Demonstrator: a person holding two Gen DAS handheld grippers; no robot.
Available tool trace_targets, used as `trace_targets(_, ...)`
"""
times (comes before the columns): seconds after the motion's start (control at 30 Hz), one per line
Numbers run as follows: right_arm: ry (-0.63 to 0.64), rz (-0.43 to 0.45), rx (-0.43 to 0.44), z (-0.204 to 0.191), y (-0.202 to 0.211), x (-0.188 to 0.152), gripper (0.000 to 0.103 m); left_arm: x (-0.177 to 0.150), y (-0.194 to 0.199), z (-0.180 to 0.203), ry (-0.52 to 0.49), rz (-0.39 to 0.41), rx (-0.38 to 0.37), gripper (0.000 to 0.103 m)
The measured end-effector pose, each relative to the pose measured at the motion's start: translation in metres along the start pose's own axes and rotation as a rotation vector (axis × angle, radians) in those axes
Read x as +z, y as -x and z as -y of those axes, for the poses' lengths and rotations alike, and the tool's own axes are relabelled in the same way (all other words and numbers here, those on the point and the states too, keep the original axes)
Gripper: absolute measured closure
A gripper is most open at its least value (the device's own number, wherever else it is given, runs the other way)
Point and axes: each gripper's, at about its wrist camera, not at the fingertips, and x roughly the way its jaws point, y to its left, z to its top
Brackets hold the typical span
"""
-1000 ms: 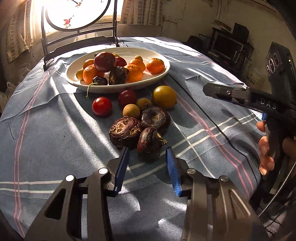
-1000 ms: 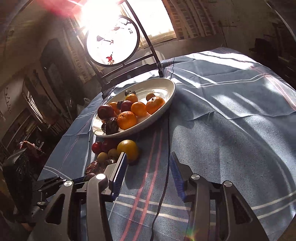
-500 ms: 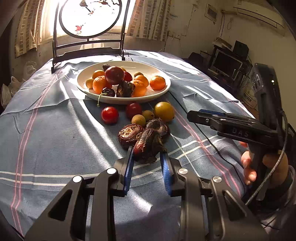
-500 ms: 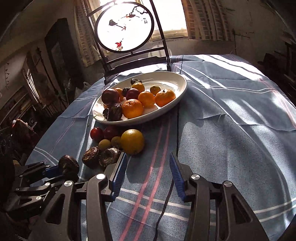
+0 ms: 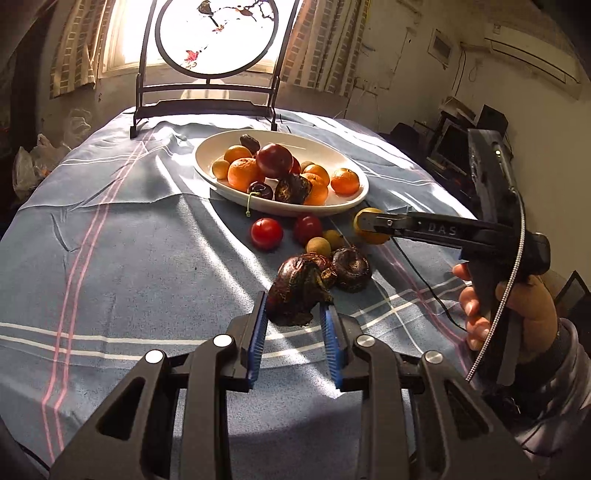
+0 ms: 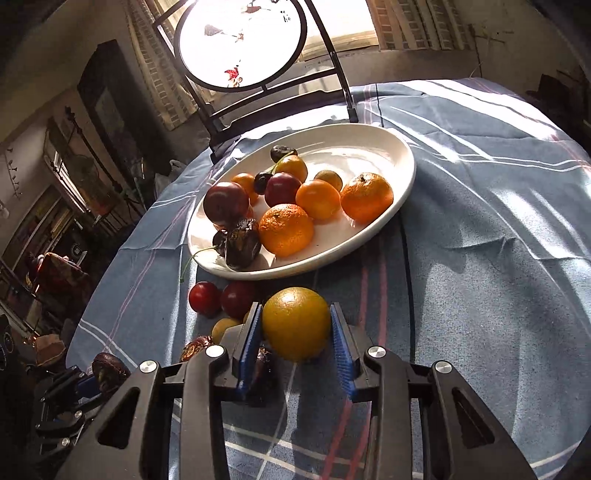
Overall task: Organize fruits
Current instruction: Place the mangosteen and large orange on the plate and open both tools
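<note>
Harsh window [image 5: 218,33] backlight (blown out), fisheye-warped edges

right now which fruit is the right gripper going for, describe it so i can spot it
Start at the white plate of fruit on the blue tablecloth. Just in front of its near rim, loose fruit lies on the cloth. It is the yellow-orange citrus between the right gripper jaws, far bigger than the red and tan fruits beside it.

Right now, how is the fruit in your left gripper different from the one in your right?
The dark wrinkled fruit between the left gripper is brown-purple, lumpy and shrivelled; the yellow citrus between the right gripper is smooth, round and bright. The citrus sits nearer the white plate. Both are still off the plate.
</note>
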Motion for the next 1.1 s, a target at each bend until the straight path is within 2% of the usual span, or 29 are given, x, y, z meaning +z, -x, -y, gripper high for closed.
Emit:
trace_targets(0.13, -0.002, 0.08, -0.002, 0.008, 0.027, 0.016, 0.066, 0.019, 0.0, -0.004, -0.007, 0.02, -0.009, 0.076)
trace_targets(0.27, -0.008, 0.131, -0.023, 0.015, 0.035, 0.048, 0.066, 0.06, -0.008, -0.001, -0.052, 0.05, 0.001, 0.076)
trace_targets(0.33, -0.003, 0.148, -0.034, 0.016, 0.028, 0.066, 0.066, 0.084, -0.019, 0.001, -0.069, 0.057, -0.005, 0.076)
trace_targets(0.47, -0.004, 0.121, -0.053, 0.018, -0.003, 0.093, 0.066, 0.129, -0.058, 0.005, -0.078, 0.037, -0.007, 0.076)
trace_targets(0.63, 0.012, 0.089, -0.11, 0.018, -0.039, 0.109, 0.066, 0.16, -0.112, 0.001, -0.048, -0.031, 0.036, 0.076)
trace_targets(0.77, 0.042, 0.099, -0.117, 0.013, -0.045, 0.111, 0.064, 0.165, -0.132, -0.007, -0.016, -0.066, 0.049, 0.075)
trace_targets(0.83, 0.053, 0.115, -0.109, 0.01, -0.038, 0.108, 0.057, 0.163, -0.128, -0.009, -0.012, -0.058, 0.06, 0.075)
trace_targets(0.9, 0.069, 0.125, -0.102, 0.006, -0.028, 0.103, 0.057, 0.159, -0.115, -0.008, -0.025, -0.029, 0.079, 0.065)
trace_targets(1.03, 0.082, 0.132, -0.078, 0.005, -0.002, 0.078, 0.057, 0.135, -0.08, 0.0, -0.059, 0.015, 0.076, 0.062)
trace_targets(1.1, 0.082, 0.122, -0.065, 0.006, 0.01, 0.058, 0.057, 0.115, -0.063, 0.006, -0.091, 0.016, 0.071, 0.05)
